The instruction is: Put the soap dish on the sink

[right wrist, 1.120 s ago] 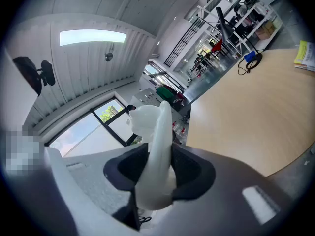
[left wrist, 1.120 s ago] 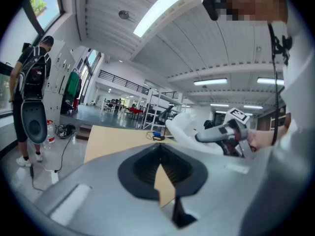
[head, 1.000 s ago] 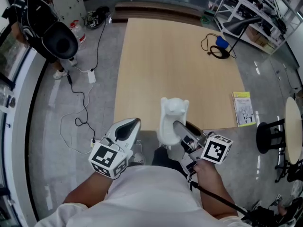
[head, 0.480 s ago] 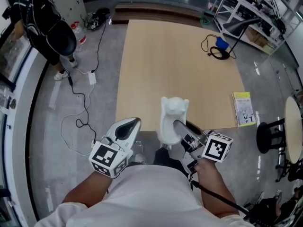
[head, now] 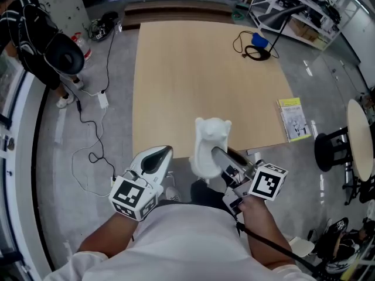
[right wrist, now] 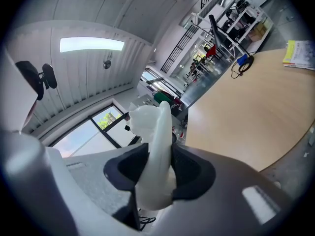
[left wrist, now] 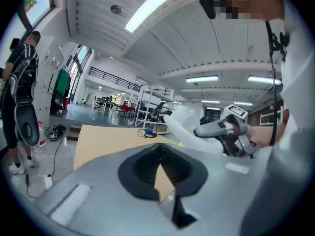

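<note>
Head view: white soap dish [head: 210,144], held over the wooden table's [head: 199,69] near edge, no sink visible; left gripper view: my left gripper [left wrist: 158,154] pressed together, empty; right gripper view: my right gripper [right wrist: 156,163] pinching the dish's thin wall, which I judge light, stiff, slippery and best held at the rim.

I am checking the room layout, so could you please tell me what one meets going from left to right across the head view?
white power strip → left gripper → soap dish → yellow booklet → black stool
</note>
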`<state>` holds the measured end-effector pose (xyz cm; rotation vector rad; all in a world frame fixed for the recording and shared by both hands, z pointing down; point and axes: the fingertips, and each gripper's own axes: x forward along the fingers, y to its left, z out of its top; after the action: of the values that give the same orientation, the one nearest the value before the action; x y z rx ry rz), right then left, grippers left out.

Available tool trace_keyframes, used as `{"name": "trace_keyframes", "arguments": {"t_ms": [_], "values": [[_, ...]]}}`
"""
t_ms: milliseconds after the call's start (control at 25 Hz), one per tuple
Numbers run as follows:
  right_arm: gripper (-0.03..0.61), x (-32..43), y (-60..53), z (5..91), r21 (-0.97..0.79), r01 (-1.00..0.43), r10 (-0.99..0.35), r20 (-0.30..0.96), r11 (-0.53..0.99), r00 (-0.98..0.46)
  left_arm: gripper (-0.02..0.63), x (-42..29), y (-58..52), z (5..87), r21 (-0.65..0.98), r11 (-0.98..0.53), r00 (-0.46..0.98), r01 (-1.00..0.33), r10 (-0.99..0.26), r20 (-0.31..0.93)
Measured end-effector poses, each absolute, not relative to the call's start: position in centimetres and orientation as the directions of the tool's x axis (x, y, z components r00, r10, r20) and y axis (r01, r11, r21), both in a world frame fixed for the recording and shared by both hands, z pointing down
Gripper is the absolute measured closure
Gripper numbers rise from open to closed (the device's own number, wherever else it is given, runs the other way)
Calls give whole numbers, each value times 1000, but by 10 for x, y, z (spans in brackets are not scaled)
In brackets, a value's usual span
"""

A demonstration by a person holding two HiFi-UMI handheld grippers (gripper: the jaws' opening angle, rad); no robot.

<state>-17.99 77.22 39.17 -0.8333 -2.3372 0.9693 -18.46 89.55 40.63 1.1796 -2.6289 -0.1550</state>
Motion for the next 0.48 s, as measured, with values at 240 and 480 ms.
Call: {"name": "trace_keyframes", "arguments": {"t_ms": [240, 480], "values": [[431, -160, 730, 397, -749, 276, 603, 200, 602, -772, 606, -182, 850, 402, 193, 575, -548, -795, -817, 179], [431, -140, 672, 387, -748, 212, 491, 171, 629, -854, 606, -182, 791, 394, 171, 477, -452, -862, -876, 167]]}}
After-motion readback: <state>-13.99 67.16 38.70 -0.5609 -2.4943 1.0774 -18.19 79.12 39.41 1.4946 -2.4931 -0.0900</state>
